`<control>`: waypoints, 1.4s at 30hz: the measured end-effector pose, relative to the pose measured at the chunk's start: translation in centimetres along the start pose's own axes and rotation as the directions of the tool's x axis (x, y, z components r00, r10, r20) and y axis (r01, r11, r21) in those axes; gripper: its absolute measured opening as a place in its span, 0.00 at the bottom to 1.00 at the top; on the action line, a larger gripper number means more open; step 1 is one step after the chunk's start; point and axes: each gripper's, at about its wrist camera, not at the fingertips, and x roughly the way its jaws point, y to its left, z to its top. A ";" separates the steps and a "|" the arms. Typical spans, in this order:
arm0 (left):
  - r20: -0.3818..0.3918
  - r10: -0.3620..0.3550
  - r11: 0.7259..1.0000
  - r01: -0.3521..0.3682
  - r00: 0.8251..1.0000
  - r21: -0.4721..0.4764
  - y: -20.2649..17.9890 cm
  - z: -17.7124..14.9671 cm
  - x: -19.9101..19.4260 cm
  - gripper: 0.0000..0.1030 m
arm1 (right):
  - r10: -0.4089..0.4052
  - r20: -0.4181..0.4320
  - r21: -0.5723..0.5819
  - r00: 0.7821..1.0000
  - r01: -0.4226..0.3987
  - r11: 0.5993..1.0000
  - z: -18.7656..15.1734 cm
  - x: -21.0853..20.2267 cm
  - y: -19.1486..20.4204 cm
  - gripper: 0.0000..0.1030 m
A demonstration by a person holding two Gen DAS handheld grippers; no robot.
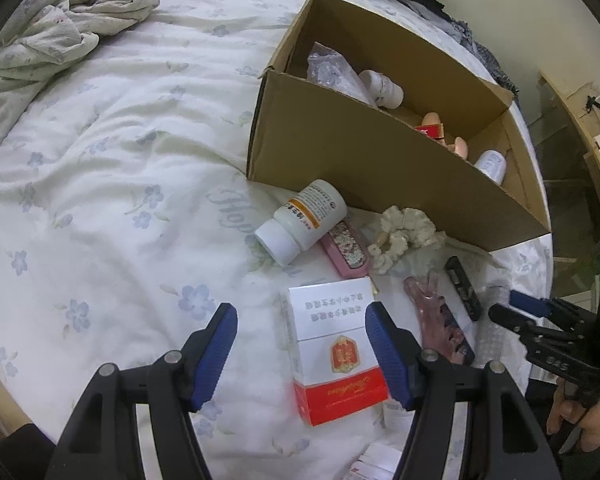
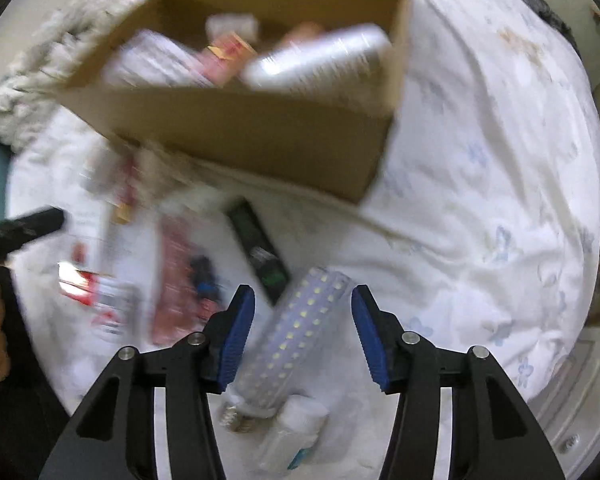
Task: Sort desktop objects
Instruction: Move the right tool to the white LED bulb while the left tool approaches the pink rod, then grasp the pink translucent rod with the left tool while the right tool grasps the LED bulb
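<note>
My left gripper (image 1: 302, 320) is open, low over the bed, its jaws standing either side of a white and red cigarette pack (image 1: 334, 350). Beyond it lie a white pill bottle (image 1: 302, 222), a pink comb (image 1: 345, 249), a cream scrunchie (image 1: 404, 234), a pink hair clip (image 1: 436, 320) and a black stick (image 1: 463, 288). The open cardboard box (image 1: 364, 152) holds several items. My right gripper (image 2: 303, 330) is open around an LED corn bulb (image 2: 296, 336) lying on the bed; this view is blurred. It also shows at the right edge of the left wrist view (image 1: 512, 308).
A flowered white quilt (image 1: 112, 184) covers the bed, with crumpled bedding (image 1: 72, 20) at the far left. A small clear bottle (image 2: 292, 436) lies below the bulb. A black stick (image 2: 260, 248) lies beyond the bulb. The box (image 2: 236, 128) stands just beyond these things.
</note>
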 end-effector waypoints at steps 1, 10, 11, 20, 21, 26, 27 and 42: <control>-0.010 -0.031 0.999 0.031 0.999 0.011 -0.3 -0.1 0.0 0.65 | 0.009 0.028 -0.006 1.000 -0.008 1.000 0.1 -0.8 0.3 0.70; -0.136 -0.110 0.982 0.130 0.985 0.141 -8.1 -0.6 2.0 0.55 | 0.116 0.045 0.168 0.992 -0.122 0.978 0.4 -2.1 -3.5 0.71; -0.162 -0.102 0.984 0.123 0.981 0.125 -8.7 -0.5 2.8 0.50 | 0.123 0.047 0.180 0.991 -0.130 0.975 0.3 -2.2 -3.9 0.71; -0.305 0.111 0.983 -0.058 0.946 0.177 -12.6 -0.2 8.4 0.38 | 0.164 0.086 0.174 0.983 -0.177 0.969 0.3 -3.5 -4.9 0.71; -0.309 0.133 0.979 -0.076 0.942 0.189 -12.9 -0.2 8.6 0.38 | 0.169 0.086 0.168 0.982 -0.182 0.969 0.2 -3.6 -5.1 0.71; -0.306 0.138 0.980 -0.085 0.942 0.181 -12.7 -0.2 8.8 0.35 | 0.181 0.063 0.150 0.981 -0.189 0.970 0.1 -3.4 -4.7 0.71; -0.292 0.145 0.976 -0.087 0.945 0.200 -12.7 -0.4 8.5 0.34 | 0.183 0.054 0.146 0.982 -0.189 0.971 0.1 -3.2 -4.6 0.71; -0.167 0.025 0.980 0.009 0.986 0.199 -10.3 0.8 1.8 0.17 | 0.288 -0.119 0.248 0.950 -0.253 0.935 -1.9 4.3 -4.5 0.55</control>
